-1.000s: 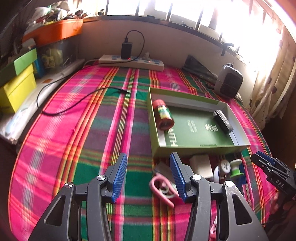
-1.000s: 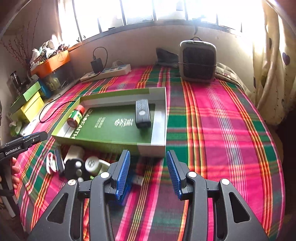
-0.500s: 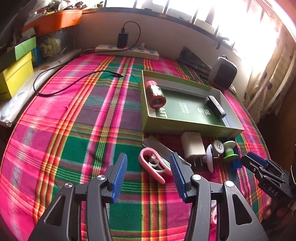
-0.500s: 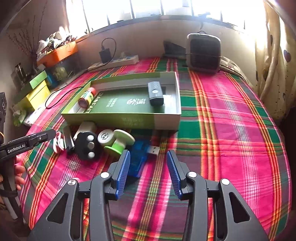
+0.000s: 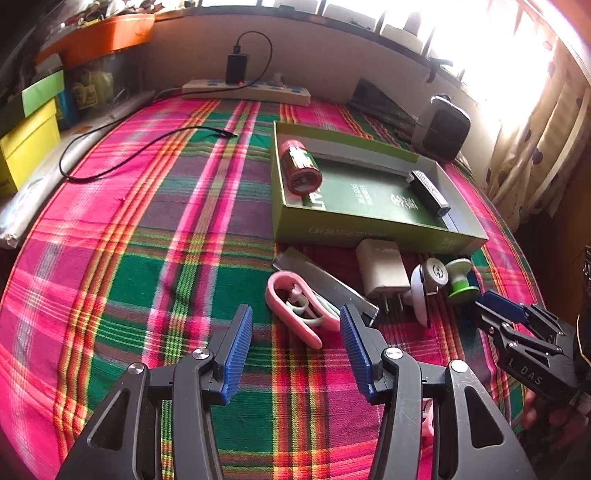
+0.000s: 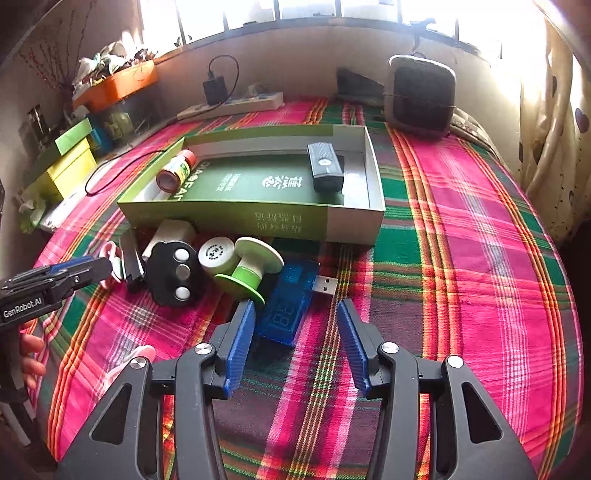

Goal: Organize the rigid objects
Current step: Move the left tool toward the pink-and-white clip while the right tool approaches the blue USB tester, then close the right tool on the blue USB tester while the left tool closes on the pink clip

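Observation:
A green box [image 5: 354,233] [image 6: 354,221] on the plaid cloth holds a red-capped bottle [image 5: 300,167] [image 6: 175,171] and a black device [image 5: 428,192] [image 6: 324,168]. In front of the box lie a pink clip [image 5: 295,308], a grey flat piece [image 5: 325,286], a white charger [image 5: 382,269], a black disc [image 6: 175,273], a white roll [image 6: 218,256], a green spool [image 6: 245,275] and a blue USB meter [image 6: 290,304]. My left gripper [image 5: 295,334] is open and empty, just short of the pink clip. My right gripper [image 6: 295,328] is open and empty, its jaws either side of the near end of the USB meter.
A power strip with a black adapter [image 5: 236,68] and its cable lie at the back. A grey heater [image 6: 419,98] stands at the back right. Yellow and green boxes [image 5: 26,142] and an orange tray [image 5: 99,35] line the left side. Curtains hang on the right.
Both grippers have drawn back from the green box and risen slightly, so the loose objects in front of it have come into fuller view. Both stay open.

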A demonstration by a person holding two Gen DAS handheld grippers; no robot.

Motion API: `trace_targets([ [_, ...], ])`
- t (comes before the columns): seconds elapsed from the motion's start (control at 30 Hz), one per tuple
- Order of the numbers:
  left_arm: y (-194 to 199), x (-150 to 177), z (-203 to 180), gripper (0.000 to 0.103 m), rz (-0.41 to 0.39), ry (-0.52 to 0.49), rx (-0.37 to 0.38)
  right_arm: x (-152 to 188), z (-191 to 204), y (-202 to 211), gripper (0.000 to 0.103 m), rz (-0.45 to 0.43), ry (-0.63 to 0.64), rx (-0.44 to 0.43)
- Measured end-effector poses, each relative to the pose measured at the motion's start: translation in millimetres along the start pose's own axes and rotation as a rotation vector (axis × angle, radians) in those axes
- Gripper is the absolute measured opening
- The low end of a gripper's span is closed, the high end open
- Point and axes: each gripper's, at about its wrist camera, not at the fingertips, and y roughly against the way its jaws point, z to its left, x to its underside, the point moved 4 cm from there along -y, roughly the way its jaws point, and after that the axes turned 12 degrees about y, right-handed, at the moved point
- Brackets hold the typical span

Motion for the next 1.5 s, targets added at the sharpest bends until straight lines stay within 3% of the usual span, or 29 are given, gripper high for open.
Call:
trace_targets([
  [0.37,1,6,2,0.049,0.002,-0.046,-0.040,1,-11,-4,0.047,0.029,0.012,0.082],
  [0.73,10,2,26,0.049,-0.011,-0.016,-0.087,4,-16,-2,0.047,0.031,0.005,0.095],
  [0.97,6,3,19,0.049,-0.001,-0.035,-0.062,4,-16,-2,0.047,0.033,0.005,0.103],
  [1.5,-9,-17,18,0.049,-0.020,-0.048,-0.087,1,-21,-5,0.047,0.029,-0.022,0.101],
])
